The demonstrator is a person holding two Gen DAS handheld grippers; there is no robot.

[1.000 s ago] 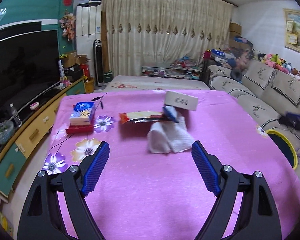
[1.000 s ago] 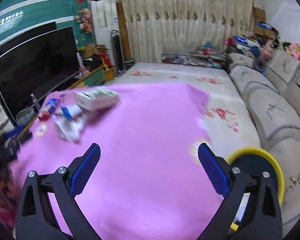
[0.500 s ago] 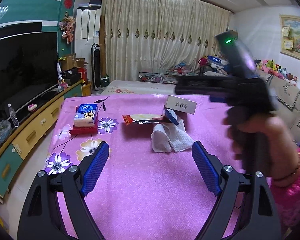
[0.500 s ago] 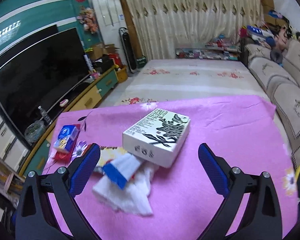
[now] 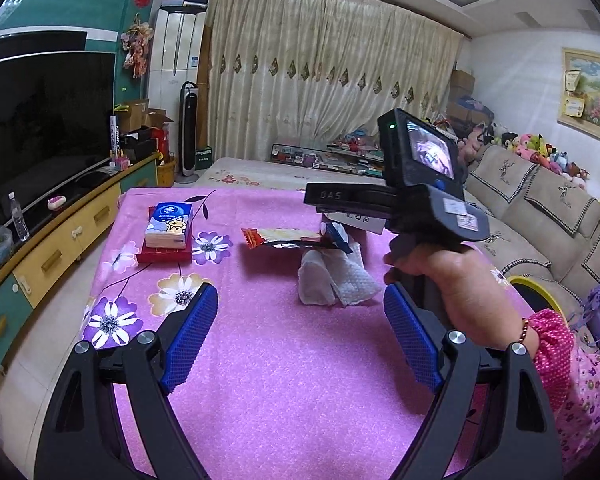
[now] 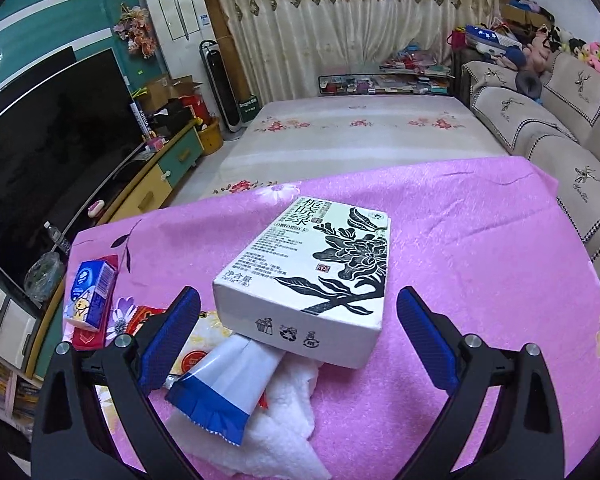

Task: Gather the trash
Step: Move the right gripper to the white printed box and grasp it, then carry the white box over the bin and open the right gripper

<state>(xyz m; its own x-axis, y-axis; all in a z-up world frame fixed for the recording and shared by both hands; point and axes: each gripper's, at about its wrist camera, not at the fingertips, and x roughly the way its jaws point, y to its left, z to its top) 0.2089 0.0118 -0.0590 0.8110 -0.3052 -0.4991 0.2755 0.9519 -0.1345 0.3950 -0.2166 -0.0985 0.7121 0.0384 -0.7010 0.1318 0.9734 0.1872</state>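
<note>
A white box with a black flower print [image 6: 312, 272] lies on the pink tablecloth [image 6: 480, 260]. Its front end rests on a blue-and-white wrapper [image 6: 220, 384] and a crumpled white tissue [image 6: 288, 412]. A red-and-yellow snack wrapper [image 5: 280, 238] lies to their left. My right gripper [image 6: 300, 300] is open astride the box's near end, its pads apart from the sides. In the left wrist view a hand [image 5: 456, 284] holds that gripper's black housing [image 5: 420, 176] over the pile, hiding most of the box. My left gripper [image 5: 300, 300] hangs open and empty just short of the tissue [image 5: 332, 280].
A blue tissue pack [image 5: 170, 220] sits on a red box [image 5: 164, 256] at the table's left. A yellow-rimmed bin [image 5: 536, 292] stands by the sofa [image 5: 540, 208] on the right. A TV cabinet [image 5: 60, 236] runs along the left.
The right gripper swung in from the table's right side by the bin to the trash pile and now straddles the white box. The left gripper stayed put and open.
</note>
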